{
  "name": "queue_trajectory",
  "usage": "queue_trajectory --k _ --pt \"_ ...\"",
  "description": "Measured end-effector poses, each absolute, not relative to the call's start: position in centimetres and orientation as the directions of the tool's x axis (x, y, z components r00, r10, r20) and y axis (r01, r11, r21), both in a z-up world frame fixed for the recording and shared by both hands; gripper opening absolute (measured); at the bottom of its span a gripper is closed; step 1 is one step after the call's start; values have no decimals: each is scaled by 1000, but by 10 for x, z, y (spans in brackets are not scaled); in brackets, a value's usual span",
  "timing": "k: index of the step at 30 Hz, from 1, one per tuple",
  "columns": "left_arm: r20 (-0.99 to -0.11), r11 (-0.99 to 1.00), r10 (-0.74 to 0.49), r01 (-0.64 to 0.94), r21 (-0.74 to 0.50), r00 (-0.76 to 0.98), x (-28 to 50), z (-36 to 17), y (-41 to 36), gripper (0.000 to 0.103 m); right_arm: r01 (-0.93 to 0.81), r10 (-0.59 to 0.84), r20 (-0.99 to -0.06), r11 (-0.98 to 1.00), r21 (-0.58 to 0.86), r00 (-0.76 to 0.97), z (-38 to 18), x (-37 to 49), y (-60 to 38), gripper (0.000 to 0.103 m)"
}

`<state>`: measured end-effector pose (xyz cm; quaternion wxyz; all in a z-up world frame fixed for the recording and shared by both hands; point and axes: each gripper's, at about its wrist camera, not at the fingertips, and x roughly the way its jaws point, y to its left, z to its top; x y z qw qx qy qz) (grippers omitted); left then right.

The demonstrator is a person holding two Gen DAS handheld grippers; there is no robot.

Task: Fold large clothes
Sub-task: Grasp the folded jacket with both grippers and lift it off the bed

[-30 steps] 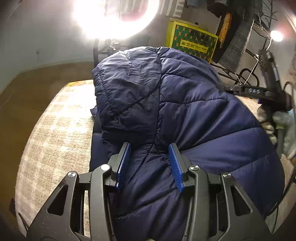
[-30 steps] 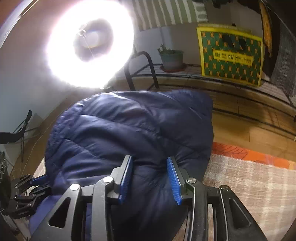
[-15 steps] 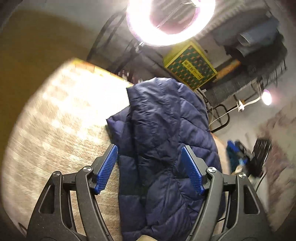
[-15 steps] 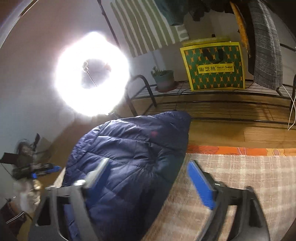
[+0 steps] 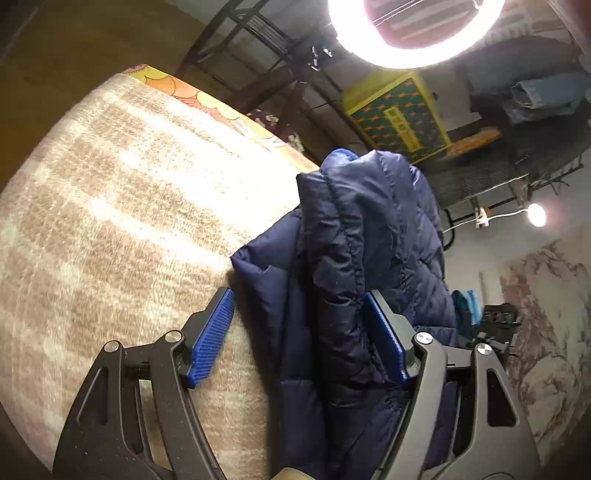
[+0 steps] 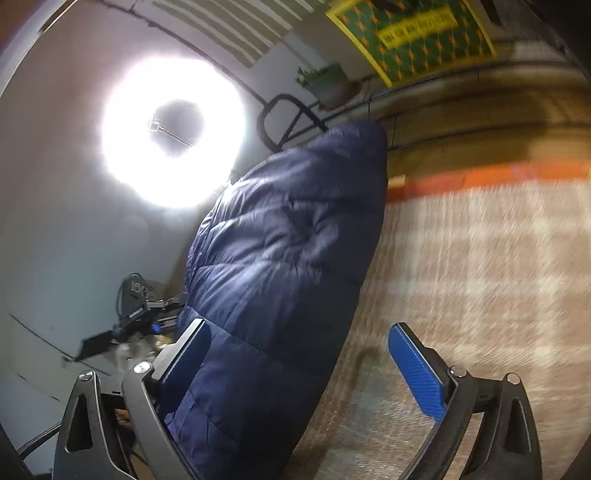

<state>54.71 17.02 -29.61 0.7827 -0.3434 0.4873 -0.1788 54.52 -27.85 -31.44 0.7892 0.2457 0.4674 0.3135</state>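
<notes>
A bright ring light (image 5: 415,33) glares at the top of the frame against a pale wall. Below it, a black metal rack (image 5: 258,55) holds a green-and-yellow patterned box (image 5: 397,118) and a potted plant (image 6: 327,86). A beige checked rug (image 5: 110,221) with an orange border covers the wooden floor (image 6: 480,144).

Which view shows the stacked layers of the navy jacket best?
The left wrist view: the navy jacket lies with its folded layers and stitched edge facing the camera, on the plaid rug. The right wrist view shows only its smooth quilted outer side, slightly blurred, the layers hidden.
</notes>
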Motion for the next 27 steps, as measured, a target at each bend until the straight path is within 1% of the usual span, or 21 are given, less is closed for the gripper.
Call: queue_trajectory --k 3,4,6,8,13,14,15,16,17,18,19,20,21,22,23,26,27 --pt "-609 666 -644 -53 -744 462 553 -299 173 75 -264 759 -554 643 719 342 -326 547 -275 99" --pt "-593 647 -660 -52 -761 462 555 -301 173 77 -278 761 -543 640 716 354 -326 548 -272 99" --pt "-548 599 -699 -42 -800 459 561 -305 170 77 -290 788 -513 607 740 341 -326 550 -267 99" --pt "-537 589 -711 -33 -808 454 569 -306 163 77 -294 806 -493 583 757 327 -327 555 -260 99" --pt "-553 614 -699 -16 -789 453 583 -306 153 77 -325 780 -531 622 712 331 -326 564 -238 98" --pt "-558 620 -693 -18 -785 456 584 -305 151 76 -328 776 -534 627 706 336 -327 565 -235 96" --pt "-568 630 -681 -24 -776 463 587 -304 147 66 -328 776 -534 628 706 336 -327 567 -233 94" --pt "-584 642 -672 -35 -766 455 591 -305 141 51 -323 770 -539 634 702 340 -328 569 -230 88" --pt "-594 650 -667 -38 -759 450 592 -305 135 45 -312 766 -544 639 703 342 -328 571 -228 79" --pt "-608 670 -648 -36 -741 459 591 -302 130 39 -299 765 -546 640 708 342 -328 570 -229 74" --pt "-620 698 -625 -15 -716 474 589 -296 124 31 -282 762 -548 641 714 346 -329 570 -230 66" --pt "-628 719 -609 2 -695 485 588 -290 119 28 -267 759 -546 642 719 353 -329 570 -233 55" --pt "-634 730 -599 8 -683 490 585 -286 117 24 -261 758 -546 642 721 357 -327 569 -237 49" --pt "-641 745 -586 18 -667 496 582 -279 113 21 -259 756 -546 644 720 361 -324 567 -239 40" --pt "-642 751 -580 24 -660 502 579 -274 112 19 -265 750 -549 651 711 368 -320 564 -240 34" --pt "-635 762 -567 41 -646 525 565 -255 108 15 -301 714 -584 696 652 387 -303 555 -235 27" --pt "-632 762 -566 45 -646 530 562 -250 106 15 -310 703 -592 708 634 394 -297 551 -234 26"
